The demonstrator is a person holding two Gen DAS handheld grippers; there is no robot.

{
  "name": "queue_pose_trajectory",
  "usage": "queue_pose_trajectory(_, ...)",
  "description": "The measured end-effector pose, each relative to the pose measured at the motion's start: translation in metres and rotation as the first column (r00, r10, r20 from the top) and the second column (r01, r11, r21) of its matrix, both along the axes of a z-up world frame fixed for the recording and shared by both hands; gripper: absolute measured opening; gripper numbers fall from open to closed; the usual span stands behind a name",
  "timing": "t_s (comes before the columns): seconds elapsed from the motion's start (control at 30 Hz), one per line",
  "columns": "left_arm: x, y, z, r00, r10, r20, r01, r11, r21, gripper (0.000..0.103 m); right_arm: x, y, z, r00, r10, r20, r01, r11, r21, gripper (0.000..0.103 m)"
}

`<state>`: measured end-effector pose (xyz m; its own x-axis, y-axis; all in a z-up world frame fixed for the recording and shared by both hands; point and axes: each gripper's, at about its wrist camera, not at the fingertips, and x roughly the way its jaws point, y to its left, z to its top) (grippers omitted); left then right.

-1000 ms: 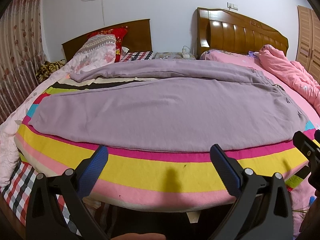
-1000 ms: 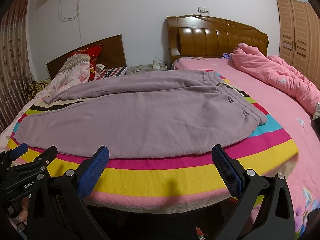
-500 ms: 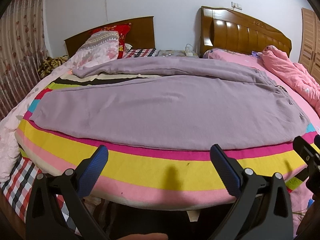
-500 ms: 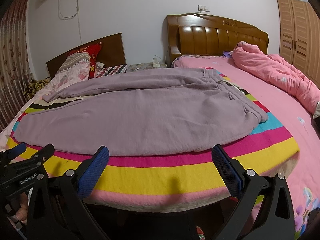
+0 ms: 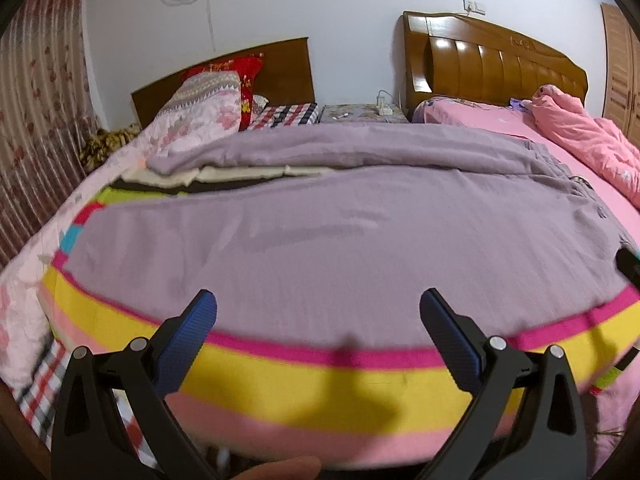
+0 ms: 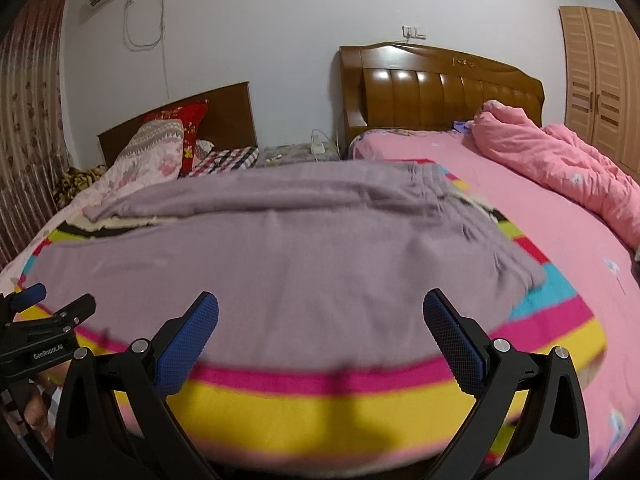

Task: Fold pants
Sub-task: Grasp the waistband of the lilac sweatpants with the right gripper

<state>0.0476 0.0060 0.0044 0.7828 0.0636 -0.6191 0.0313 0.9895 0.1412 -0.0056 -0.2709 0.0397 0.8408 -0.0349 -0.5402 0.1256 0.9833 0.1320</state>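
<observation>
Two grippers, both with fingers spread wide, gripping nothing. Left gripper [image 5: 318,322] and right gripper [image 6: 320,324] hover over the near hem side of the lilac pants [image 5: 340,240], not touching. Pants lie flat, legs toward the left, on a striped blanket [image 5: 320,384] on the bed. Pink quilt [image 6: 560,168] bunched far right, floral pillow [image 5: 200,112] at back left.

A bed [image 5: 540,148] with pink sheeting carries a striped blanket [image 5: 320,380] draped over its near edge. Lilac pants [image 5: 340,240] lie flat on the blanket, legs toward the left edge. A crumpled pink quilt [image 6: 560,160] sits by the far right corner.
</observation>
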Motion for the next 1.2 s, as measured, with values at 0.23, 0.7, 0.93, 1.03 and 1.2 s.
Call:
queue_pose_trajectory(0.23,0.068,0.000,0.021,0.999,-0.032,-0.009,0.032,0.999,0.036,0.101,0.074,-0.082,0.039,0.997,-0.056,0.049,0.051,0.993,0.103,0.099)
queue_pose_trajectory(0.7,0.250,-0.063,0.020,0.926,-0.369,-0.079,0.367,0.930,-0.032,0.101,0.368,-0.153,0.005,0.883,0.397,-0.251,-0.411,0.911,-0.005,0.099)
queue_pose_trajectory(0.93,0.377,-0.072,-0.003,0.927,-0.331,-0.175,0.338,0.941,0.012,0.101,0.485,-0.158,-0.045,0.795,0.455,-0.401,-0.489,0.872,0.019,0.085)
queue_pose_trajectory(1.03,0.414,-0.070,-0.018,0.901,-0.368,-0.230,0.384,0.923,0.028,0.101,0.501,-0.150,-0.066,0.706,0.535,-0.464,-0.580,0.812,0.055,0.082)
queue_pose_trajectory(1.2,0.454,-0.069,-0.036,0.804,-0.500,-0.322,0.514,0.857,-0.048,0.096,0.481,-0.150,-0.073,0.644,0.618,-0.451,-0.661,0.746,0.079,0.062)
